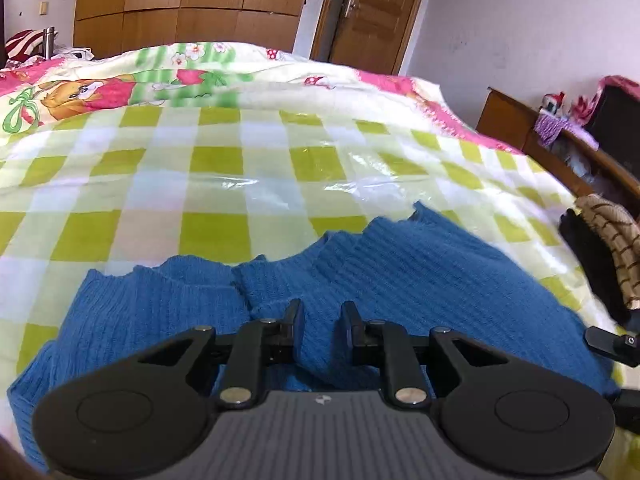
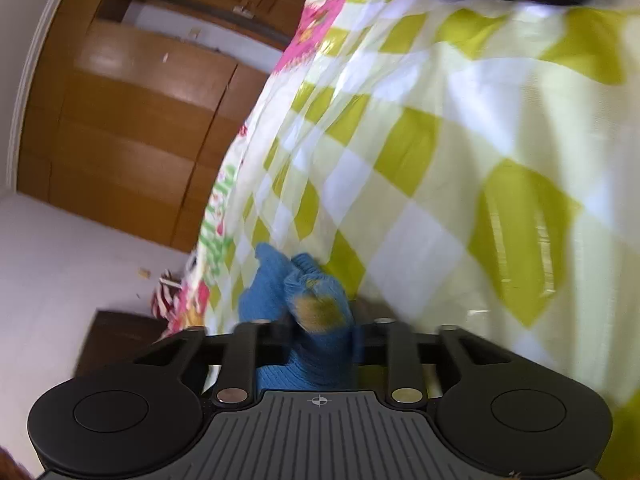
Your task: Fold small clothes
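From my left wrist, my left claw (image 1: 322,322) pinches a fold of the blue knit sweater (image 1: 420,272), which lies spread on the near part of the checked bedcover (image 1: 208,184). It looks soft, light and stretchy, best taken at an edge. From my right wrist, tilted and blurred, my right claw (image 2: 320,332) has bunched blue knit between its fingers; whether it presses I cannot tell. Only this view shows a yellowish patch (image 2: 318,312).

Ribbed blue knit garment (image 1: 420,264)
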